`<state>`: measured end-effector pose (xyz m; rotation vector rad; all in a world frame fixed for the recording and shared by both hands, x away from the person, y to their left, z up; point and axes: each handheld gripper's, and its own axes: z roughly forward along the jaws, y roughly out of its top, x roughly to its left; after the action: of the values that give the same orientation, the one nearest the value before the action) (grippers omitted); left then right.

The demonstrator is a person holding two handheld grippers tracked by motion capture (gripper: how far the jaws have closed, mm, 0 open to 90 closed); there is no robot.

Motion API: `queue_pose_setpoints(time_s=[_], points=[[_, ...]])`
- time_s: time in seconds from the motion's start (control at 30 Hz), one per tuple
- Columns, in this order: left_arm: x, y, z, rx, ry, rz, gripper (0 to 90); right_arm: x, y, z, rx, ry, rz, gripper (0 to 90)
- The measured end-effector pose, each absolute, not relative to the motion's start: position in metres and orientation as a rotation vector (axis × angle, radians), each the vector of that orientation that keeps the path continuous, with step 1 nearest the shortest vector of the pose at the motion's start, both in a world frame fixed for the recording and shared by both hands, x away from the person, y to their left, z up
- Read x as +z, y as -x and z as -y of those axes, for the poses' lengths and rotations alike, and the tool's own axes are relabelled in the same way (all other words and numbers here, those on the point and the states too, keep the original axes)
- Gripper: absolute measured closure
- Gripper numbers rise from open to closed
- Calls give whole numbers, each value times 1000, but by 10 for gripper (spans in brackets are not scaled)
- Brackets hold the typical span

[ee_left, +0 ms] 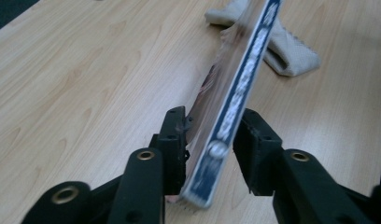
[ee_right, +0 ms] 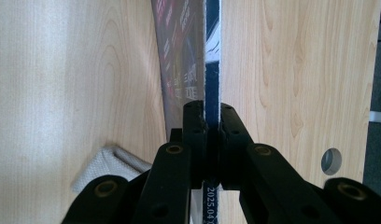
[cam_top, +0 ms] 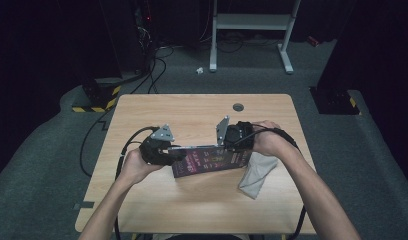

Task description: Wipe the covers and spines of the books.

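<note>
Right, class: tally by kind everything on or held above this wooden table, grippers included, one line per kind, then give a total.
Magazine: 1
Cloth: 1
Grippers: 2, the left gripper open around the magazine's spine, the right gripper shut on it
Total: 4

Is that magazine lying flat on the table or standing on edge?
On edge. The magazine is upright, spine up; the right gripper clamps one end, and the left gripper straddles the other.

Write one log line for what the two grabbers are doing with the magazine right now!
right gripper: shut on magazine spine | left gripper: open around other end | cloth: on table
</note>
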<state>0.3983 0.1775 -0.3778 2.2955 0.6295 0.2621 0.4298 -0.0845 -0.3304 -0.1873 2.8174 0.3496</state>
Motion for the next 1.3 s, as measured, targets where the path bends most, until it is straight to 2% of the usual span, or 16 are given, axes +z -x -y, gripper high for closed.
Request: queue_pose_setpoints(time_s=[0.33,0.6,0.7,0.83,0.97,1.1,1.2,1.27,1.3], points=[[-396,-403,-188,256,-2265,-651,544,-319,-431,96,376,161,-2829,836],[-407,-405,-182,202,-2248,-627,555,-321,-432,97,391,191,-2852,836],[-409,-405,-178,176,-2254,-621,595,-322,-432,94,375,203,-2856,836],[-407,-403,-174,156,-2254,-610,730,-325,-435,93,363,219,-2860,834],[-407,-399,-173,145,-2252,-591,818,-328,-441,95,375,221,-2854,825],[-406,-395,-170,163,-2261,-586,837,-332,-447,97,393,162,-2841,786],[-405,-395,-170,168,-2249,-615,839,-333,-451,97,419,95,-2799,713],[-406,-394,-171,183,-2243,-635,839,-333,-452,98,441,27,-2749,600],[-406,-393,-172,186,-2238,-648,839,-333,-453,99,463,-7,-2739,586]])
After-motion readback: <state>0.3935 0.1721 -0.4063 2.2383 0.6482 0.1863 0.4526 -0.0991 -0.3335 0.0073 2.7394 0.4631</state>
